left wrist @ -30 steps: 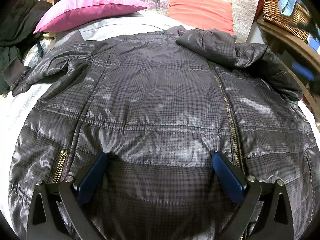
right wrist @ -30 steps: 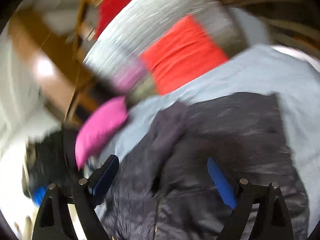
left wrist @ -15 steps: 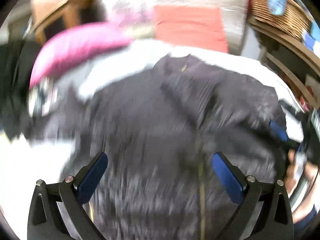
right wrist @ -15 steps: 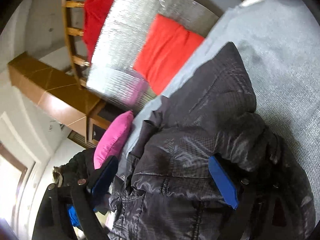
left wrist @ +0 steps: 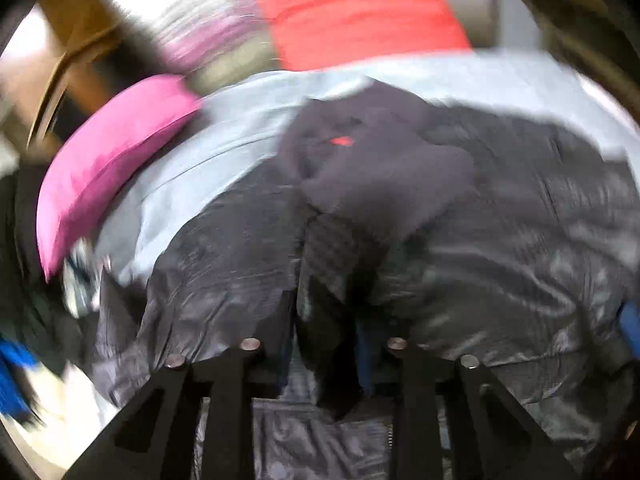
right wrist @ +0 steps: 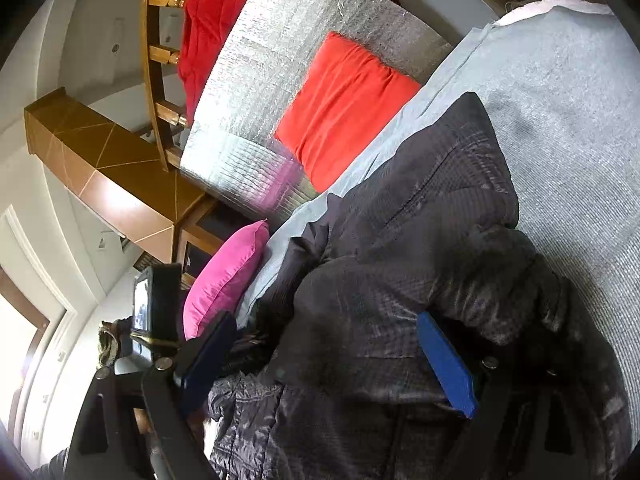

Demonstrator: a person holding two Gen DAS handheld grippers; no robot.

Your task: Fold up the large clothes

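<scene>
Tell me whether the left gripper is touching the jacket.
Touching. In the left wrist view the left gripper has its fingers drawn close together with a fold of the dark jacket pinched between them.

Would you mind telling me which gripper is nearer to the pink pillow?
Cannot tell. The left gripper, shut on the jacket, sees the pink pillow upper left; the open right gripper has its left finger near it in view.
</scene>
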